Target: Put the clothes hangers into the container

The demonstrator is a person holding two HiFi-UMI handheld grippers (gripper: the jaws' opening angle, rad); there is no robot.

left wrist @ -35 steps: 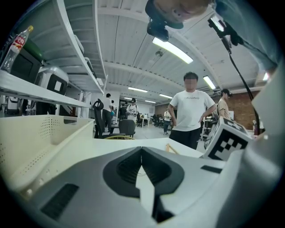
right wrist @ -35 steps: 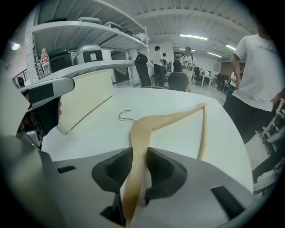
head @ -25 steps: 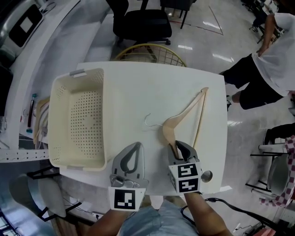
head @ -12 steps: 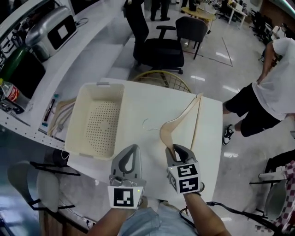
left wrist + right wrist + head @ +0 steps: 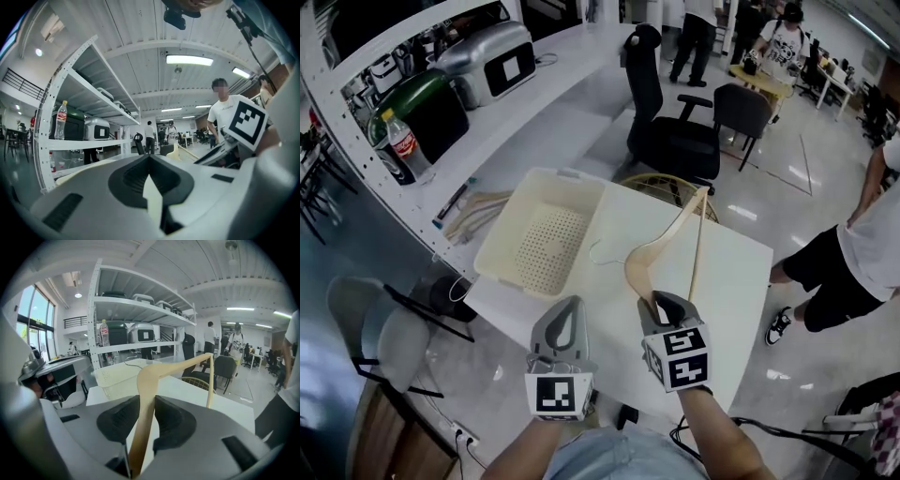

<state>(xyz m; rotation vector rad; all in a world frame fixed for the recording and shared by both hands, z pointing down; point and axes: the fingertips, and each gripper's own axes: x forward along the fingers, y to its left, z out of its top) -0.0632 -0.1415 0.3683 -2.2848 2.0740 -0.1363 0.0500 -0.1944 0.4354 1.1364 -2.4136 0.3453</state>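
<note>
A pale wooden clothes hanger [image 5: 666, 246] with a thin wire hook is lifted above the white table [image 5: 727, 281]. My right gripper [image 5: 660, 300] is shut on one of its arms. In the right gripper view that arm of the hanger [image 5: 150, 376] runs up between the dark pads of the right gripper [image 5: 146, 401]. The cream perforated container [image 5: 508, 217] stands empty on the table's left part. My left gripper [image 5: 567, 305] hovers near the table's front edge beside the right one. In its own view the left gripper [image 5: 150, 159] is shut with nothing in it.
Several more hangers [image 5: 473, 206] lie on a white shelf left of the container, near a bottle [image 5: 398, 145]. A black office chair [image 5: 675, 141] and a gold wire frame [image 5: 661, 183] stand behind the table. A grey chair [image 5: 375, 337] is at the left, a person [image 5: 862, 244] at the right.
The right gripper has raised the hanger off the table. Both grippers now sit higher, and the table and container look smaller and farther off.
</note>
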